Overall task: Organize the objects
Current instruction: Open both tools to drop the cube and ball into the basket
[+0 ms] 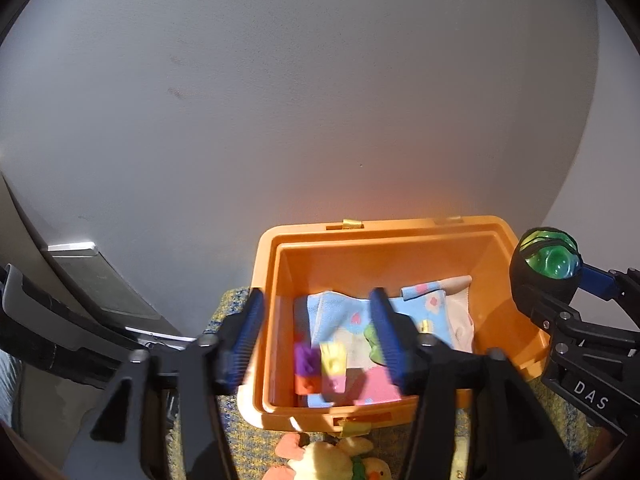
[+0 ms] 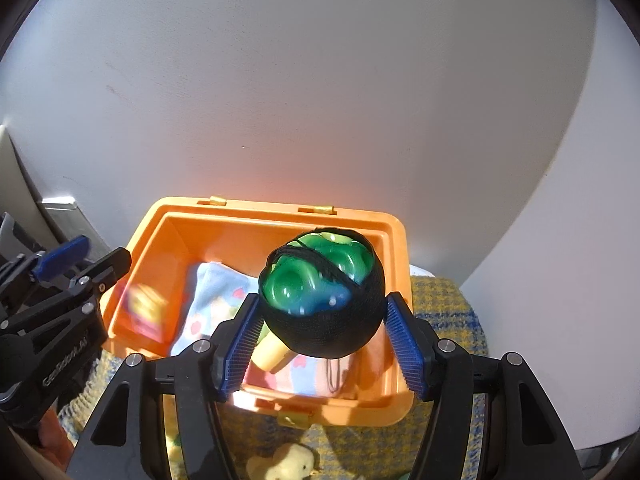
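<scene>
An orange box is seen in the lower middle of both views, on a yellow and blue cloth. Soft cloths and a blurred stack of small coloured blocks are seen inside it. The left hand-held gripper is held wide open over the box, with nothing pinched between its blue pads. A green ball in a black net is squeezed by the right hand-held gripper, above the box.
</scene>
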Action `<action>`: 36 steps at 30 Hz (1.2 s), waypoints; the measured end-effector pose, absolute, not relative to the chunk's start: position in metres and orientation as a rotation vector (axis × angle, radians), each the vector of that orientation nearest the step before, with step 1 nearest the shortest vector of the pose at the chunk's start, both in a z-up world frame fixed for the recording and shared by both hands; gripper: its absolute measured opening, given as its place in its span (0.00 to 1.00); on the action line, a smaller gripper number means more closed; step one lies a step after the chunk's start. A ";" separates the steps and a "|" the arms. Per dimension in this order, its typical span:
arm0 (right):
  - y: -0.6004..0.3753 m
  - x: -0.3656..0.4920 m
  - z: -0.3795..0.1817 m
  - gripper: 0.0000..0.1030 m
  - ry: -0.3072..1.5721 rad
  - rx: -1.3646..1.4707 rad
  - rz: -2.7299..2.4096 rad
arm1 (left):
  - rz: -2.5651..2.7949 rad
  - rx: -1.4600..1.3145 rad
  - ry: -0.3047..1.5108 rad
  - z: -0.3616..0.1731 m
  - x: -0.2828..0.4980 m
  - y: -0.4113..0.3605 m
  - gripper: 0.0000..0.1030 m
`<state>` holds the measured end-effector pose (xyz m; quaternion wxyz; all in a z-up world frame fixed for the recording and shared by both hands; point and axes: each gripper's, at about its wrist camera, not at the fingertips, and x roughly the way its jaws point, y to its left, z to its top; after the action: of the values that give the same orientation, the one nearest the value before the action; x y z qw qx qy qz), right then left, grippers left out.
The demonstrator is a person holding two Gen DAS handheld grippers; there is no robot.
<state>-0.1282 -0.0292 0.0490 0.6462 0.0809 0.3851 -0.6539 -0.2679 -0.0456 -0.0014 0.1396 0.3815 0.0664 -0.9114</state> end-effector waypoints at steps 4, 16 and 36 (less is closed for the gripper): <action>-0.025 -0.128 0.052 0.84 0.865 0.147 -1.501 | -2.620 1.042 0.140 0.005 -0.263 -0.041 0.90; -0.013 -0.124 0.053 0.85 0.856 0.145 -1.522 | -2.527 1.021 0.206 0.010 -0.248 -0.043 0.92; 0.057 -0.143 0.068 0.85 0.805 0.153 -1.547 | -2.534 0.957 0.203 0.040 -0.186 -0.013 0.95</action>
<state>-0.1430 0.0571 0.0682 0.6407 0.0670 0.3529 -0.6786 -0.1859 -0.0132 0.0400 0.2113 0.3443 0.0730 -0.9119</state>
